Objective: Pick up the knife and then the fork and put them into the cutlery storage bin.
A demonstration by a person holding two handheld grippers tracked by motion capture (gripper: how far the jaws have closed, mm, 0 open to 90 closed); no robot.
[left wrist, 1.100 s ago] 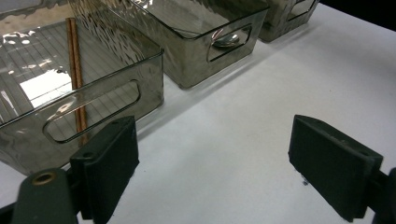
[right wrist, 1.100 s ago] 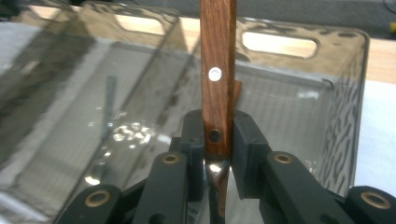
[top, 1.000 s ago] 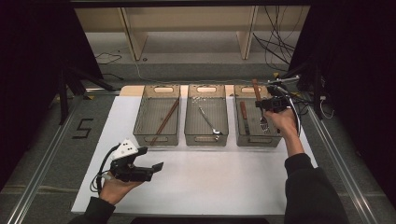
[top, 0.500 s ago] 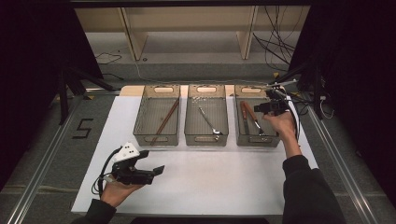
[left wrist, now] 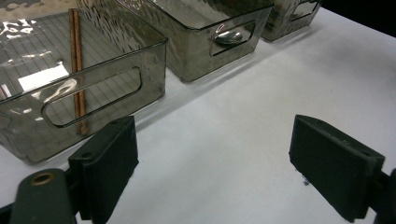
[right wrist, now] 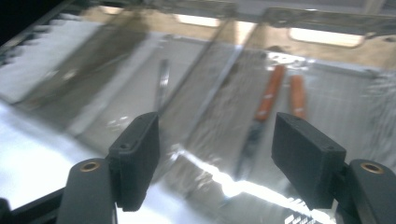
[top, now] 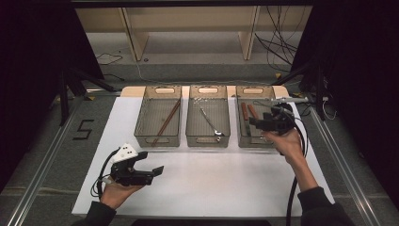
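Three clear grey bins stand in a row on the white mat (top: pixel 211 179). The left bin (top: pixel 156 139) holds brown chopsticks (top: pixel 165 117) (left wrist: pixel 77 70). A metal spoon (top: pixel 209 122) (left wrist: pixel 229 37) lies in the middle bin (top: pixel 207 140). Two red-handled utensils (top: pixel 247 113) (right wrist: pixel 268 100) lie side by side in the right bin (top: pixel 254 89). My right gripper (top: pixel 256 123) (right wrist: pixel 215 158) hovers over the right bin; its jaws have just been opening and nothing is between them. My left gripper (top: pixel 151 162) (left wrist: pixel 215 172) rests open above the mat, in front of the left bin.
Bare white mat stretches between the bins and the near edge. Metal rails (top: pixel 42 160) run along both sides of the table. A "5" mark (top: pixel 84 129) sits left of the mat. Shelving and cables (top: pixel 277 47) lie beyond the far edge.
The right gripper has opened and drawn back from the far end of the right bin toward its near side. A second red-handled utensil now lies in that bin. The left gripper has stayed put.
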